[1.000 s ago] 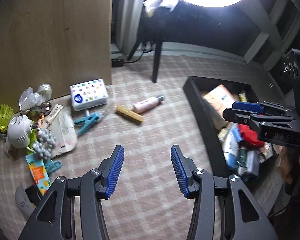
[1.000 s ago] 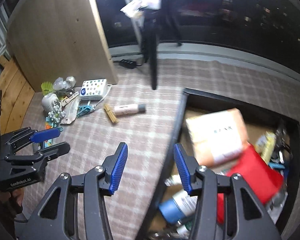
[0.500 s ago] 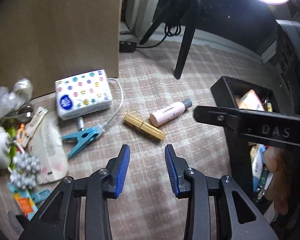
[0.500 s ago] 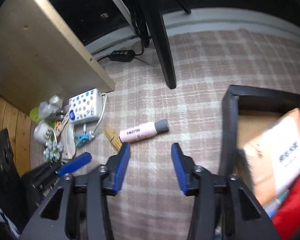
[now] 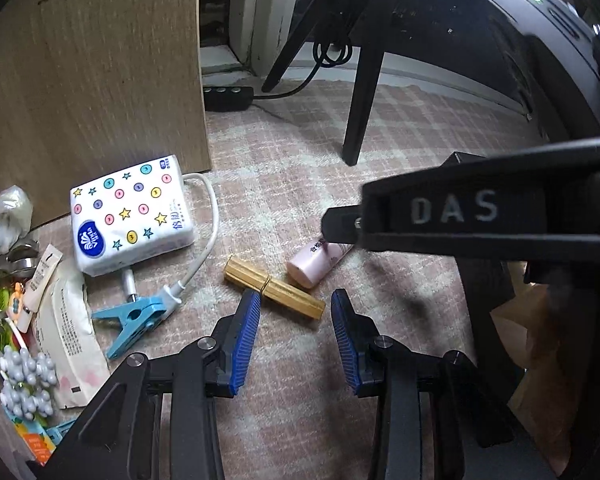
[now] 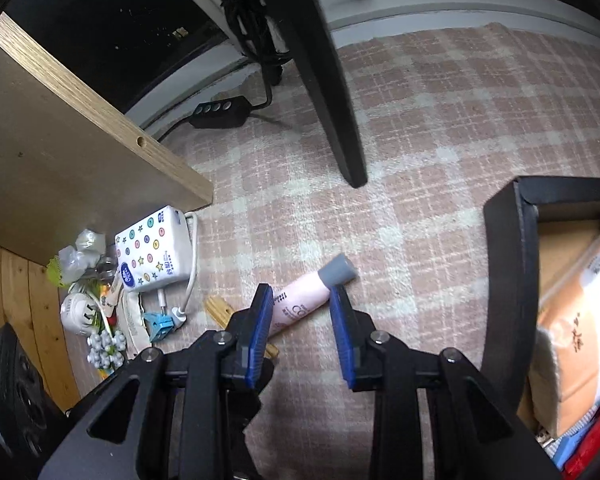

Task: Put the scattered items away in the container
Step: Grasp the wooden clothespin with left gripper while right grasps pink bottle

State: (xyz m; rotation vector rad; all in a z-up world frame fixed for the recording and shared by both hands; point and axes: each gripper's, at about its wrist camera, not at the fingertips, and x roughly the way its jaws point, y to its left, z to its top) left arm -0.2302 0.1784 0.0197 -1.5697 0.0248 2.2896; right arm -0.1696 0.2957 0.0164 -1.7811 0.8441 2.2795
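A pink tube with a grey cap [image 6: 304,297] lies on the checked rug. My right gripper [image 6: 302,299] is open and its blue pads straddle the tube. The tube [image 5: 316,261] also shows in the left wrist view, partly hidden under the right gripper's black finger. A wooden clip bundle [image 5: 274,290] lies beside it. My left gripper [image 5: 296,300] is open, low over the bundle's right end. The black container [image 6: 512,248] stands at right, holding an orange tissue pack [image 6: 580,320] and a red item.
A star-patterned tissue pack [image 5: 130,214], white cable [image 5: 204,240], blue clamp [image 5: 134,320], sachet and small clutter lie at left by a wooden panel [image 5: 92,80]. A black tripod leg [image 5: 360,92] and power strip [image 5: 228,96] stand behind.
Both grippers moved forward and down toward the floor items. The right gripper now straddles the pink tube; the left gripper reached the wooden bundle.
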